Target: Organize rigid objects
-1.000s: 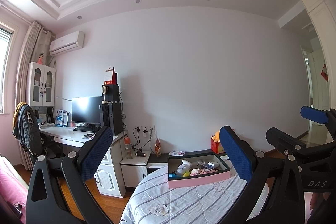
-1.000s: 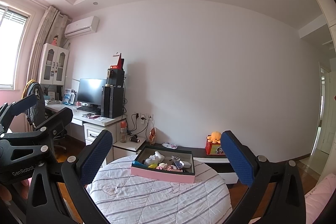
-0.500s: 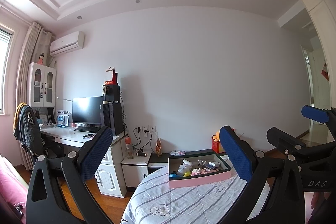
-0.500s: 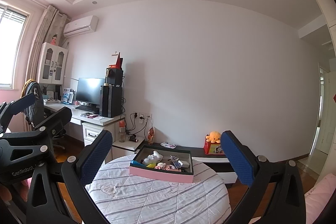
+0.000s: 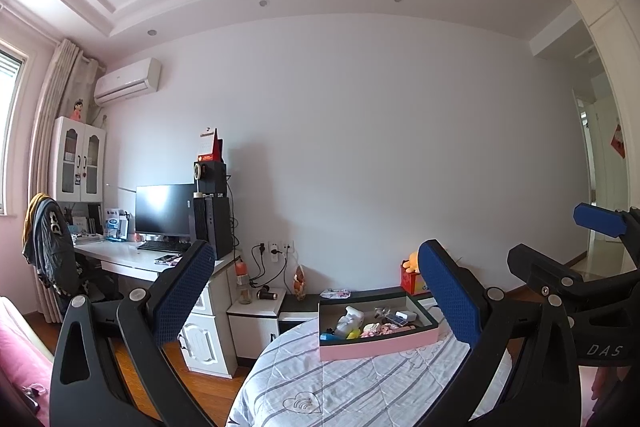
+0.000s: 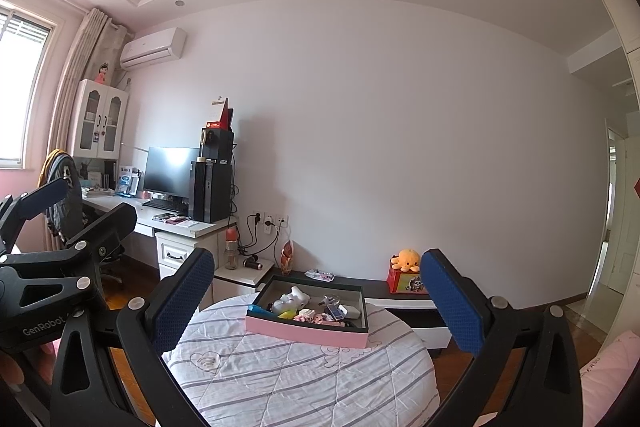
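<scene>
Two handheld grippers face a round table (image 6: 280, 379) covered with a striped quilted cloth; one pink-sided tray (image 6: 308, 333) with a dark inner rim rests on its far half. The left gripper (image 5: 316, 303) and the right gripper (image 6: 318, 301) are both spread wide and pinch nothing; each hangs well short of the tray. The task's rigid objects all lie inside the tray: one white figurine (image 6: 290, 299), one blue piece (image 6: 260, 309) at the near-left corner, one yellow piece (image 6: 286, 315), a cluster of small pink items (image 6: 310, 315) too small to count, and a few grey and dark blue pieces (image 6: 340, 309) toward the right, number uncertain. No loose item shows on the cloth. As a judgement, this layout fits either a jumbled tray awaiting sorting or items gathered into the tray with the work complete; the views do not settle which. Behind the table, one orange plush octopus (image 6: 406, 259) sits on one red box (image 6: 406, 283).
</scene>
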A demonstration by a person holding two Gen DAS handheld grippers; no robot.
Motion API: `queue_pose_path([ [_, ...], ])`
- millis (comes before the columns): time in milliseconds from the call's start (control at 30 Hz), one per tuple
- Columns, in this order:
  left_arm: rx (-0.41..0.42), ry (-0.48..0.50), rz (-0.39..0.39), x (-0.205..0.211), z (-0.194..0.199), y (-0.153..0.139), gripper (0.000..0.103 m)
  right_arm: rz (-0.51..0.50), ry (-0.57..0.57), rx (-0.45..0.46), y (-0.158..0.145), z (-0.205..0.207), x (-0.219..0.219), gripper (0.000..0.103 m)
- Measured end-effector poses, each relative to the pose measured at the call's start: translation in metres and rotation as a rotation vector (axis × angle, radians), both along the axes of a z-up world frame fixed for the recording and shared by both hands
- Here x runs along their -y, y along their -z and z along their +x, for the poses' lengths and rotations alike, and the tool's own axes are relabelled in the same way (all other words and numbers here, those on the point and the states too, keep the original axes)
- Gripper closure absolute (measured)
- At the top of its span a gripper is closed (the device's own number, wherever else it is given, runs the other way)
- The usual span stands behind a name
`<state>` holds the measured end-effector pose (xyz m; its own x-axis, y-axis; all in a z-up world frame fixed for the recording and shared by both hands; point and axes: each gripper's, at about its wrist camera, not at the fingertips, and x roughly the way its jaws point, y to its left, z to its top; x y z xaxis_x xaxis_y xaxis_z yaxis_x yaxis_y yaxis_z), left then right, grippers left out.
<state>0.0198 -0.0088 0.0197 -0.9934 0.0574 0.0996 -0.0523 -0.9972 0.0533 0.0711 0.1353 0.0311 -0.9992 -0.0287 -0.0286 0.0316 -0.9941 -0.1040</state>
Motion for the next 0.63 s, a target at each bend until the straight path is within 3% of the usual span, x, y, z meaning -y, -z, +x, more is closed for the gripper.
queue_pose_path([
  [633, 0.008, -0.002, -0.001, -0.0014, -0.0039, 0.0017, 0.000, -0.001, 0.003, 0.011, 0.0022, -0.0054, 0.0003, 0.000],
])
